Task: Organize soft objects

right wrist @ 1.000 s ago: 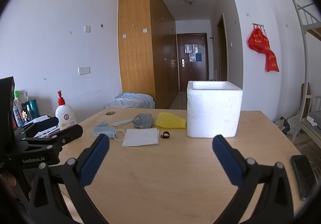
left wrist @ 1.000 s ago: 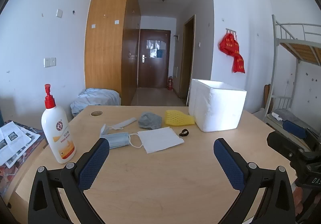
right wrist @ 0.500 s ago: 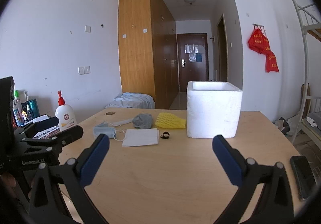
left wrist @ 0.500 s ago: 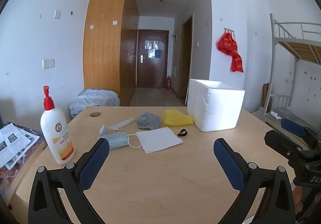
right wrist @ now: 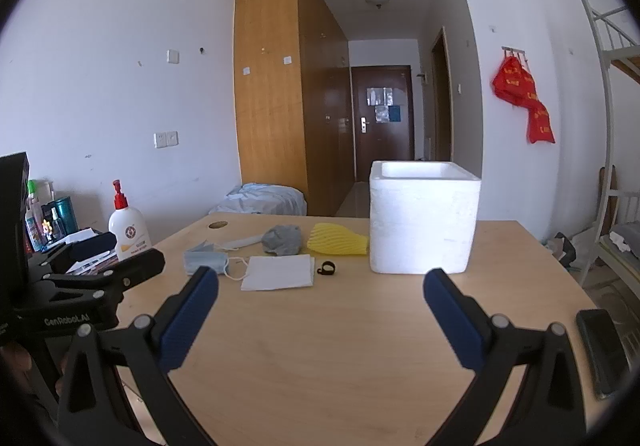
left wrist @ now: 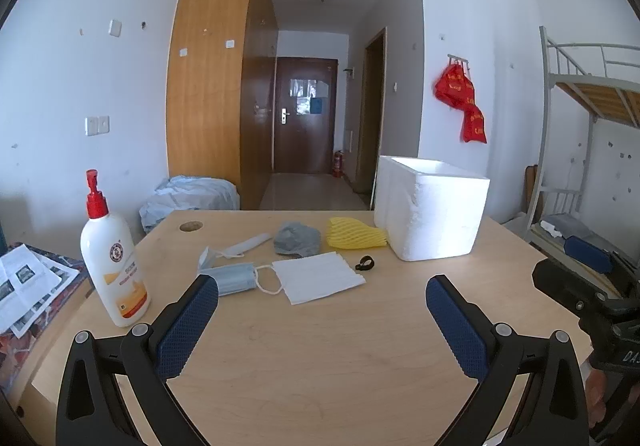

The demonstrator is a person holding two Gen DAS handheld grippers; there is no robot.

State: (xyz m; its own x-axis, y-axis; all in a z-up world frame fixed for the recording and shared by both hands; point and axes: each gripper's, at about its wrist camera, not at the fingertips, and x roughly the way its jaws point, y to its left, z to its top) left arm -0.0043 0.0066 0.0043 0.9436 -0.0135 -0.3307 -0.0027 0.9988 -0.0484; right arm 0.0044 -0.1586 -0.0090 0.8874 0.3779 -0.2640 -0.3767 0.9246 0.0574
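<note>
You are holding your left gripper (left wrist: 322, 310) and right gripper (right wrist: 320, 306) above the table (left wrist: 320, 346), both with fingers spread wide apart and gripping nothing. Ahead, the soft things are lying in a loose row left of the foam box (left wrist: 432, 218): a blue mask (left wrist: 232, 278), a white mask (left wrist: 320, 276) with its long side running left to right, a grey cloth (left wrist: 298, 238), and a yellow foam net (left wrist: 354, 236) tapering toward the box.

Both wrist views low over light wooden bench (left wrist: 320, 346), facing white foam box (left wrist: 434, 218) (right wrist: 424, 218) and far brown door; left view further left. Shared: box, bench.
</note>
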